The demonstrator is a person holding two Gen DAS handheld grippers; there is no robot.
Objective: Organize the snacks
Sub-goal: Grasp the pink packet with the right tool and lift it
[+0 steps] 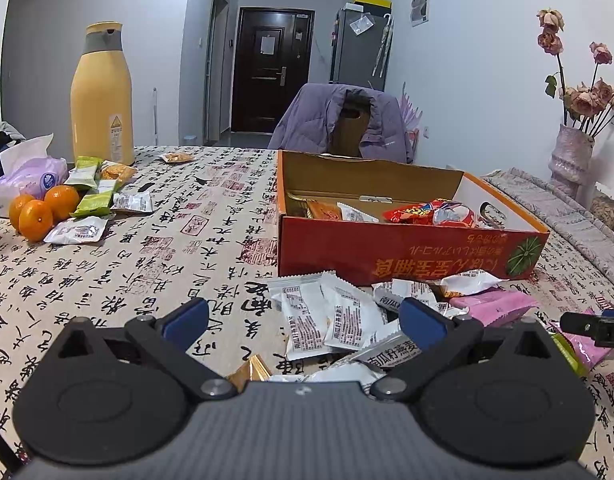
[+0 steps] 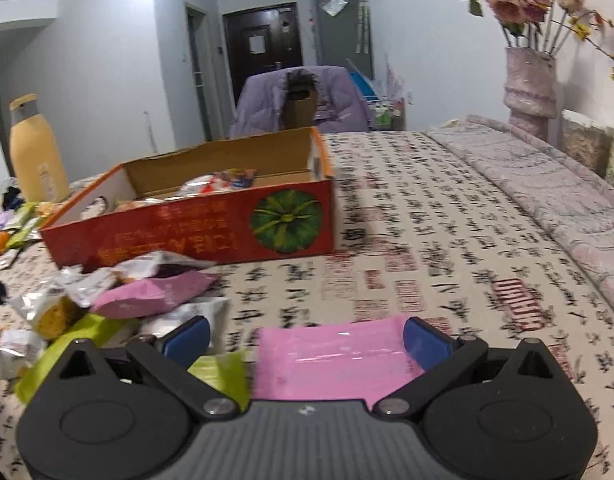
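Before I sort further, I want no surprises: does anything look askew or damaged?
The red box has a ragged, torn back rim, and its print reads upside down. Loose packets lie heaped against its front, outside it.

- We're in a home, a lived-in flat: a dark front door [image 1: 272, 68] closes off a short hallway.
- A fridge [image 1: 361, 46] stands by the wall, a purple jacket [image 1: 339, 120] is draped over a chair.
- Dried roses in a vase [image 2: 530, 80], a tissue pack [image 1: 29, 176], mandarins [image 1: 41, 210] and a yellow thermos [image 1: 101, 96] sit on a calligraphy-print tablecloth [image 1: 179, 240].
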